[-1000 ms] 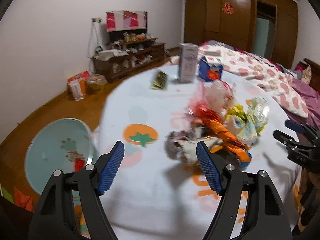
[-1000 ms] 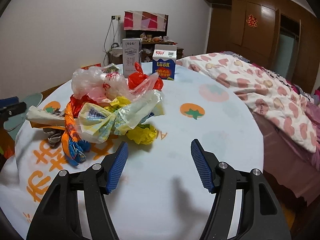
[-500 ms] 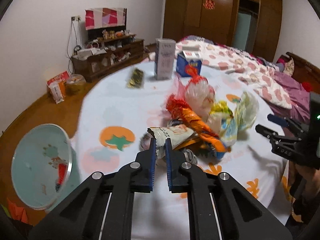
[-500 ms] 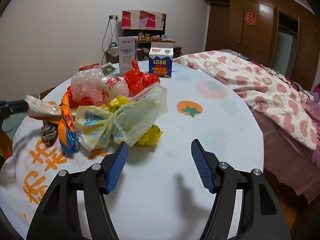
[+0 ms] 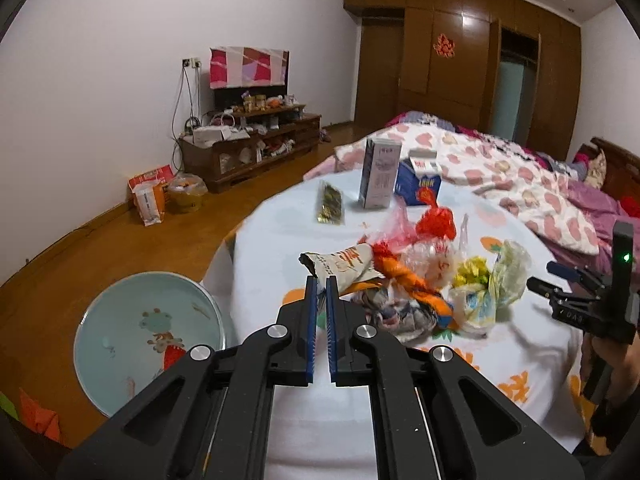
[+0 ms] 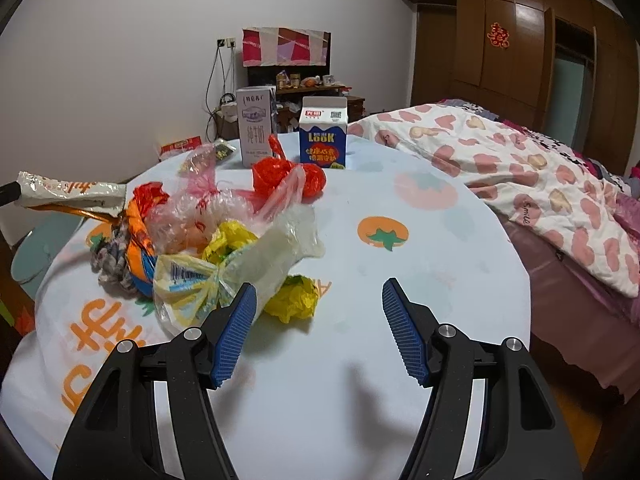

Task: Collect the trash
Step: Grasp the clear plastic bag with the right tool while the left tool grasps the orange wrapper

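The white snack wrapper (image 5: 340, 262) hangs clear of the cloth at the left edge of the bench (image 6: 360, 380), pinched in the closed left hand-held gripper (image 5: 321, 280), with an orange foil strip trailing from it back to the heap of bags (image 6: 224, 240). It looks like the carry-off step: next it needs swinging out over the pale blue bin (image 5: 148, 336) beside the bench and letting go. The right hand-held gripper (image 6: 318, 332) stands open and empty near a crumpled yellow wrapper (image 6: 294, 298).
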A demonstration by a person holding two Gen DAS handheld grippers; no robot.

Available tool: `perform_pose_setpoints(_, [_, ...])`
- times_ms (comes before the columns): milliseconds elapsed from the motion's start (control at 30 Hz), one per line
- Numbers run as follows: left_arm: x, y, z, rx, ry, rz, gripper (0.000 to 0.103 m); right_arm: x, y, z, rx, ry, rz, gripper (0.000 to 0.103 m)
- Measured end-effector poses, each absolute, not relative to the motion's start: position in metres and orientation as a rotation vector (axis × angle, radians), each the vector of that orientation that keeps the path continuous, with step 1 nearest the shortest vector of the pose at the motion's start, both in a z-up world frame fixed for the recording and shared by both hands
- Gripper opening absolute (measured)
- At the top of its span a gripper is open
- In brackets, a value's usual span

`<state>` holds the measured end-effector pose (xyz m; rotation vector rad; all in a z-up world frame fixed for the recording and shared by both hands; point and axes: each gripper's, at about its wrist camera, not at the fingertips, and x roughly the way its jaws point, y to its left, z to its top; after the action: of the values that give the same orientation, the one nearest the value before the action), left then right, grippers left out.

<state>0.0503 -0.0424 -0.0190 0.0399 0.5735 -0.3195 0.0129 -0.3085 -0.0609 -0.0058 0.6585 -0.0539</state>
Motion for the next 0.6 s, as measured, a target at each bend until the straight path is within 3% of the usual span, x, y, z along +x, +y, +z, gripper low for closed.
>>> perform_pose_setpoints(267, [0.048,-0.037,-0.015,0.059,0.536,-0.280,0.002,0.034,-0.307,-0.053,0.009,0.652,-0.023,0.064])
perform_pose_setpoints(300, [0.050,-0.037,-0.019,0.058,0.547,-0.277,0.002,0.039,-0.307,-0.055,0.019,0.662,-0.013,0.059])
perform_pose_setpoints(333, [0.051,-0.037,-0.023,0.058,0.558,-0.277,0.002,0.046,-0.307,-0.059,0.042,0.690,0.014,0.045])
perform_pose_setpoints(400, [0.052,-0.037,-0.027,0.058,0.567,-0.277,0.002,0.052,-0.306,-0.063,0.065,0.729,0.057,0.027])
perform_pose_setpoints(600, [0.047,-0.027,-0.016,0.044,0.534,-0.263,0.002,0.033,-0.291,-0.043,0.053,0.660,0.098,0.014])
